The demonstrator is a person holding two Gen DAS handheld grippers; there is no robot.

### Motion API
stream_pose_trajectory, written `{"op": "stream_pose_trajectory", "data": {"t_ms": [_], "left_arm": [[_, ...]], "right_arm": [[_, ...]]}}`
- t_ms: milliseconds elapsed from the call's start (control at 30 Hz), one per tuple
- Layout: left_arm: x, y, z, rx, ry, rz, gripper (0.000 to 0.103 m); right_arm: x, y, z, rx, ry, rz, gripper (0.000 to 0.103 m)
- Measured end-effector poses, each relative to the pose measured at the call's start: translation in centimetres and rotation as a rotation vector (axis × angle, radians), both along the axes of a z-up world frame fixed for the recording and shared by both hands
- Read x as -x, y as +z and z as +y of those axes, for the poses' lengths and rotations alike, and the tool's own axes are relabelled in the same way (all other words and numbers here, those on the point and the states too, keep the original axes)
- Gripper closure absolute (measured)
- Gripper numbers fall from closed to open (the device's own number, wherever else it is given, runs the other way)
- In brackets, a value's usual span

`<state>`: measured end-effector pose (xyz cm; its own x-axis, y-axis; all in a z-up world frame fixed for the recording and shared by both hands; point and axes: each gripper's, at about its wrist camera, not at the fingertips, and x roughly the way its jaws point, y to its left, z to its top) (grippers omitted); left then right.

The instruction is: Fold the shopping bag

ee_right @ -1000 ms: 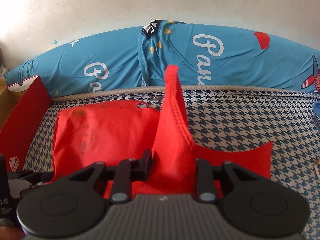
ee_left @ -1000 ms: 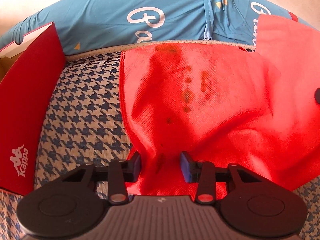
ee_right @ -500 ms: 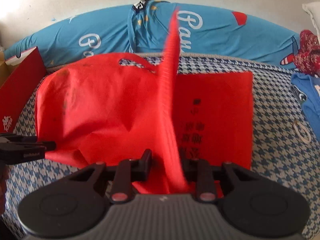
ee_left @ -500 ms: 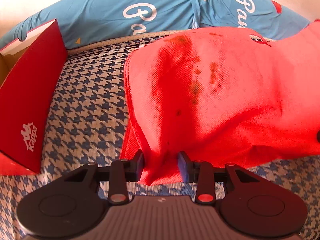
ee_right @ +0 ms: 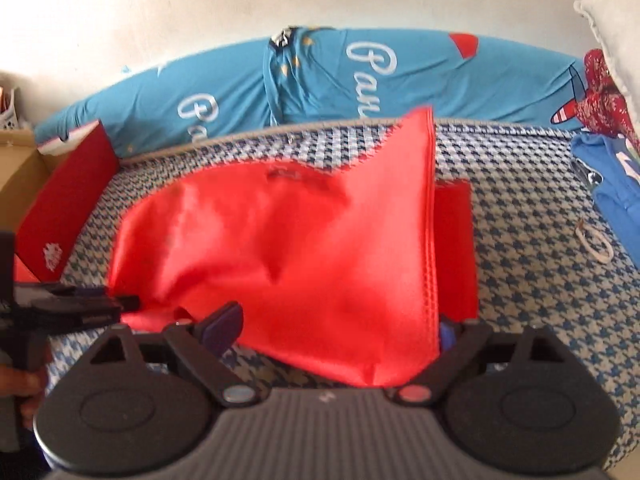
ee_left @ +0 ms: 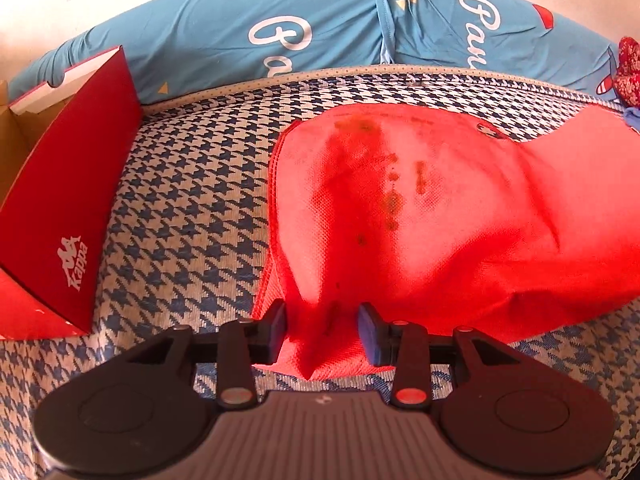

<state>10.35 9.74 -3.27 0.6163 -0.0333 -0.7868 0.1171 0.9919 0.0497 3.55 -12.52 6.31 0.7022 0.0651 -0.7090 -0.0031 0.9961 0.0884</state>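
A bed covered in blue-and-white houndstooth cloth (ee_left: 192, 216) fills both views, with a long sky-blue bolster printed with white script (ee_left: 320, 32) along its far edge. On the cloth lies the red non-woven fabric shopping bag (ee_left: 440, 216), folded over itself and rumpled, one corner standing up in the right wrist view (ee_right: 416, 136). A red cardboard shoebox with a white logo (ee_left: 68, 200) stands at the bed's left side, apart from the bag. The left gripper (ee_left: 322, 330) pinches the bag's near corner, its blue pads pressing a bunched fold. The right gripper (ee_right: 340, 332) is opening, its jaws spread wide; the bag's edge hangs between them, no longer clamped.
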Motion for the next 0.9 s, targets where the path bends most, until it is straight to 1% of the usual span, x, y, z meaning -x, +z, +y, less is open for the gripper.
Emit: {"op": "stream_pose_trajectory", "data": {"t_ms": [67, 133, 267, 367, 467, 567, 700, 733, 767, 800, 833, 867, 900], "left_arm": [[0.1, 0.2, 0.0, -0.008, 0.002, -0.010, 0.065], [0.2, 0.7, 0.2, -0.008, 0.016, -0.032, 0.064], [0.7, 2.3, 0.9, -0.016, 0.068, -0.125, 0.059], [1.1, 2.9, 0.4, -0.018, 0.047, -0.171, 0.058], [1.1, 2.8, -0.5, -0.027, -0.008, -0.167, 0.057], [0.8, 2.3, -1.4, -0.025, -0.060, -0.125, 0.057], [0.8, 1.6, -2.5, -0.046, -0.097, -0.089, 0.055], [0.8, 1.4, -2.8, -0.053, -0.107, -0.080, 0.055], [0.8, 1.2, -3.1, -0.058, -0.113, -0.072, 0.055], [0.9, 1.1, -3.2, -0.060, -0.115, -0.067, 0.055], [0.9, 1.0, -3.3, -0.061, -0.116, -0.062, 0.055], [0.9, 0.9, -3.4, -0.059, -0.116, -0.060, 0.055], [0.9, 0.8, -3.4, -0.058, -0.116, -0.059, 0.055]], "right_arm": [[-0.4, 0.5, -0.5, -0.005, -0.013, -0.008, 0.006], [-1.7, 0.8, -1.8, -0.008, -0.049, -0.002, 0.006], [-3.7, 0.3, -4.6, -0.040, -0.128, 0.023, 0.006], [-5.3, -0.6, -6.5, -0.075, -0.169, 0.045, 0.006], [-6.9, -2.2, -7.2, -0.060, -0.194, 0.074, 0.006], [-8.3, -3.7, -7.2, -0.044, -0.203, 0.103, 0.006], [-9.9, -5.9, -7.1, -0.086, -0.211, 0.133, 0.007], [-10.0, -6.2, -7.1, -0.091, -0.221, 0.134, 0.009], [-10.0, -6.4, -7.2, -0.109, -0.218, 0.132, 0.015], [-9.9, -6.7, -7.3, -0.127, -0.215, 0.130, 0.025], [-9.8, -6.9, -7.4, -0.145, -0.212, 0.128, 0.031], [-9.8, -7.0, -7.6, -0.168, -0.205, 0.129, 0.039], [-9.5, -7.0, -7.9, -0.191, -0.214, 0.123, 0.042]]}}
